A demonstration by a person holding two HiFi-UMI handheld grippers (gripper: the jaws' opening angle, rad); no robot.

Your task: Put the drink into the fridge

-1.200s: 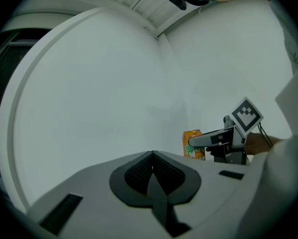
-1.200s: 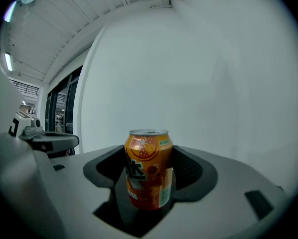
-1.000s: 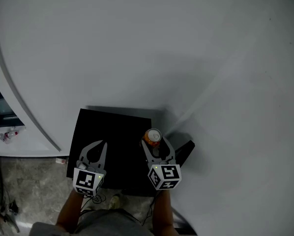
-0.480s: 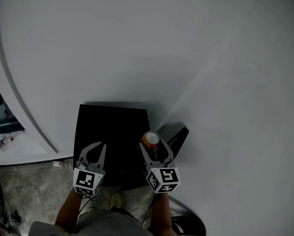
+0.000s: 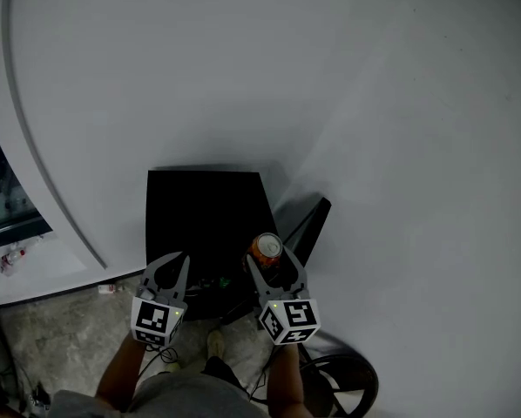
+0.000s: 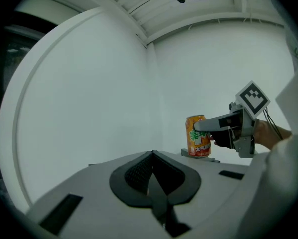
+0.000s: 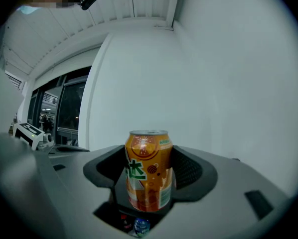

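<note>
Orange can upright, clamped between right gripper fingers.

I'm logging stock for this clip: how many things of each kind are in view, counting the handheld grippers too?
Orange drink can: 1
Grippers: 2 (left gripper, right gripper)
Black fridge: 1
Total: 4
</note>
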